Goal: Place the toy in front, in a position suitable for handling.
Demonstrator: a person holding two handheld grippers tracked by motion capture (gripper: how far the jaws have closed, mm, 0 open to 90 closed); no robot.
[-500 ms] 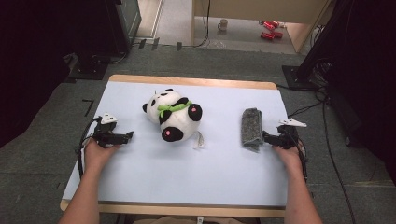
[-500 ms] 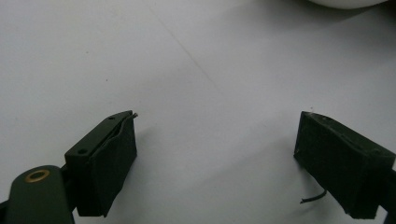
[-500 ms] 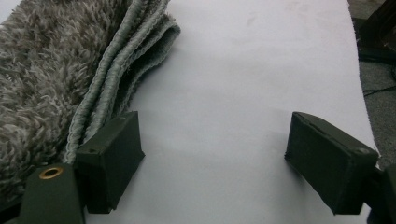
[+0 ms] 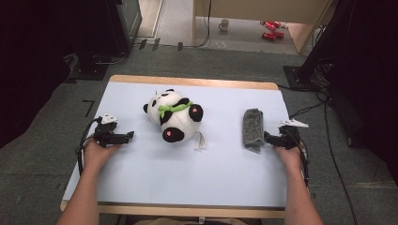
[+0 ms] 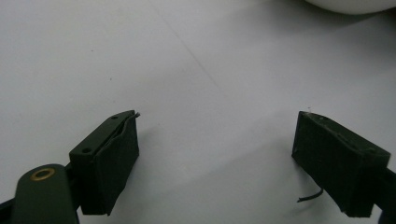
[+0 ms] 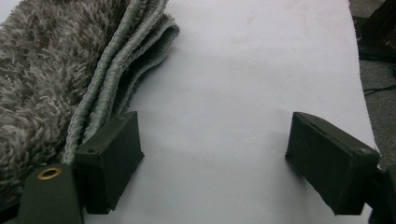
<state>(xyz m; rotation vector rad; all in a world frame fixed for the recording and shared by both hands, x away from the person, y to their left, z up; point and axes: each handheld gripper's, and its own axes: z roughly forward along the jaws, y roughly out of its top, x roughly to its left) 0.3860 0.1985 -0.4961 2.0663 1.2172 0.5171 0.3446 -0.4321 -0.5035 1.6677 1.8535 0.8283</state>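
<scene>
Resting low on the white table cover (image 4: 141,187) at the left edge: left gripper (image 4: 130,136), jaws standing wide apart with nothing between them, bare surface ahead in the left gripper view (image 5: 215,154). Pointing inward toward the black-and-white plush panda with a green neck ribbon (image 4: 174,118), which is lying on its back near the middle of the table, well apart from that gripper.

Sitting at the right edge: right gripper (image 4: 267,137), jaws likewise spread wide and holding nothing. Lying just beside it: folded grey shaggy microfibre cloth (image 4: 252,129), its layered hem touching or nearly touching one black pad (image 6: 112,158) in the right gripper view, the other pad out over bare cover.

Judging the step: approaching the cloth for a pick-up, grasp not yet made.

Calling next, probably, for shifting the right gripper sideways so that the folded hem (image 6: 116,70) comes between both pads, then closing on the edge. Needing care to catch all the layers, not just the top pile, and to keep the lower pad from snagging the cover.
</scene>
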